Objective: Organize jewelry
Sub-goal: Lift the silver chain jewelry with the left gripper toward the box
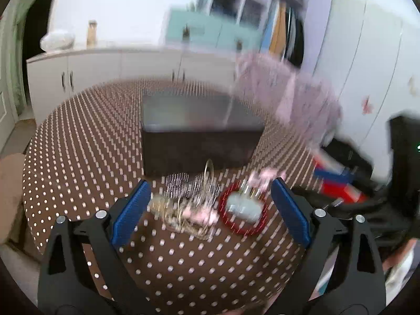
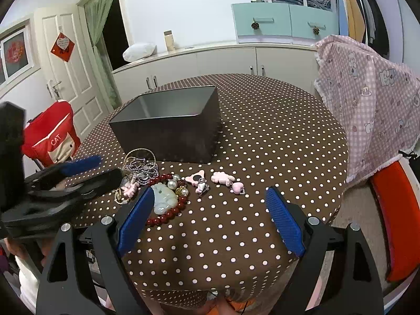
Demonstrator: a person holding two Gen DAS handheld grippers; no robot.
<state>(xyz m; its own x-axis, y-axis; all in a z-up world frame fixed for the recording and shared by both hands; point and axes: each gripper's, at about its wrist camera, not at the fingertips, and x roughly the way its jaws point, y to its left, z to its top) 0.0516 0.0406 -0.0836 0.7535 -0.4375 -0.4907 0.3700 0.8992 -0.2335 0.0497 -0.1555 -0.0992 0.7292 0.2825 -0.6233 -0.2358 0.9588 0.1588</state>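
I see the dark box [image 2: 168,120] at the table's far side empty, all the jewelry [image 2: 162,191] heaped just before it. My left gripper [image 1: 210,210] and right gripper [image 2: 210,218] hover spread, holding nothing; sorting looks unstarted.

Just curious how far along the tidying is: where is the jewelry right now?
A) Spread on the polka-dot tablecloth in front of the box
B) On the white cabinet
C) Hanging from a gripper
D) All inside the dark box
A: the red bead bracelet, the pale pendant and the pink charms lie on the tablecloth in front of the dark box.
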